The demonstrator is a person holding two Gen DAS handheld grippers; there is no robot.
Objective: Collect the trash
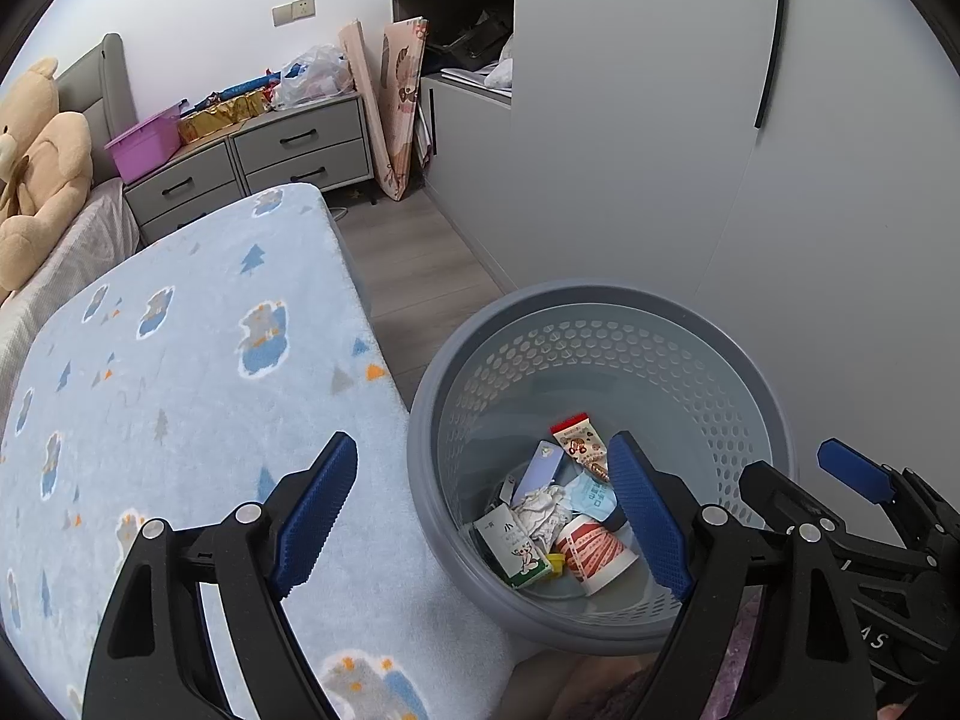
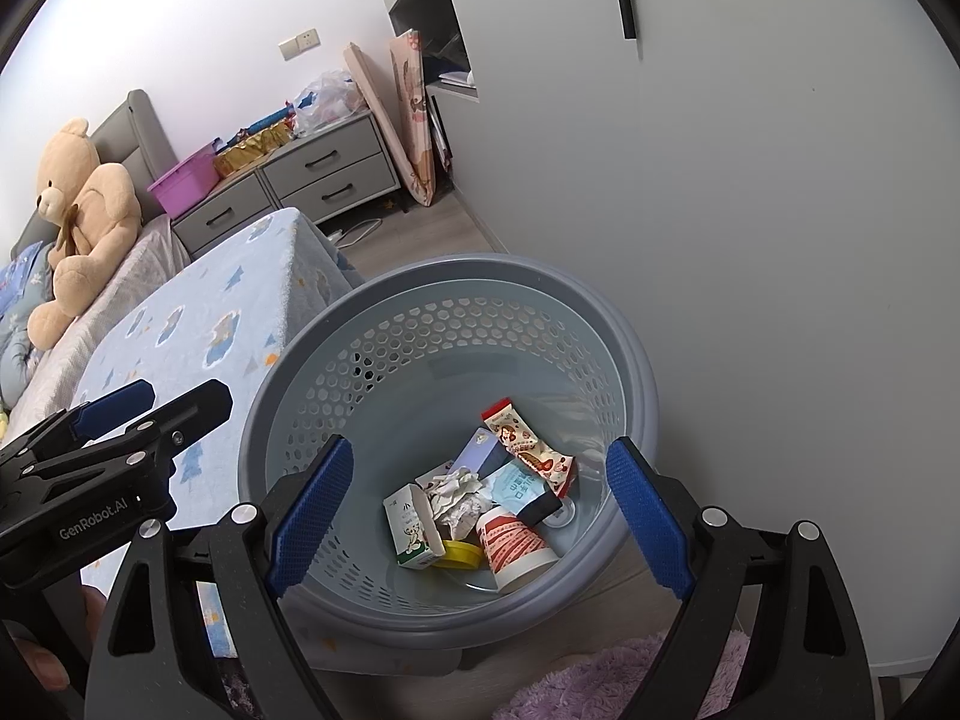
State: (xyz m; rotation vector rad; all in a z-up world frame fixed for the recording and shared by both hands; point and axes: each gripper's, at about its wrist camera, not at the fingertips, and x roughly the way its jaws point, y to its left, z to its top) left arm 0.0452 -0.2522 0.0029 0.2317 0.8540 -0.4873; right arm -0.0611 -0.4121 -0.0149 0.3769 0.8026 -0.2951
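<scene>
Bedroom floor beside the bed (image 1: 198,360): grey basket (image 2: 630,360) is sitting just below both grippers. Left gripper (image 1: 480,516) and right gripper (image 2: 480,516) are hanging released, grasping nothing. Trash (image 2: 474,504) is lying inside already, likely collected.

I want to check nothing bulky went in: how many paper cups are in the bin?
1. A red-and-white paper cup lies on its side at the near part of the grey bin, beside a small carton. Others could be hidden beneath.

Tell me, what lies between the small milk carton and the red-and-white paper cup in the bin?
A yellow lid lies between milk carton and paper cup, at the bin's bottom; the right wrist view shows it best.
</scene>
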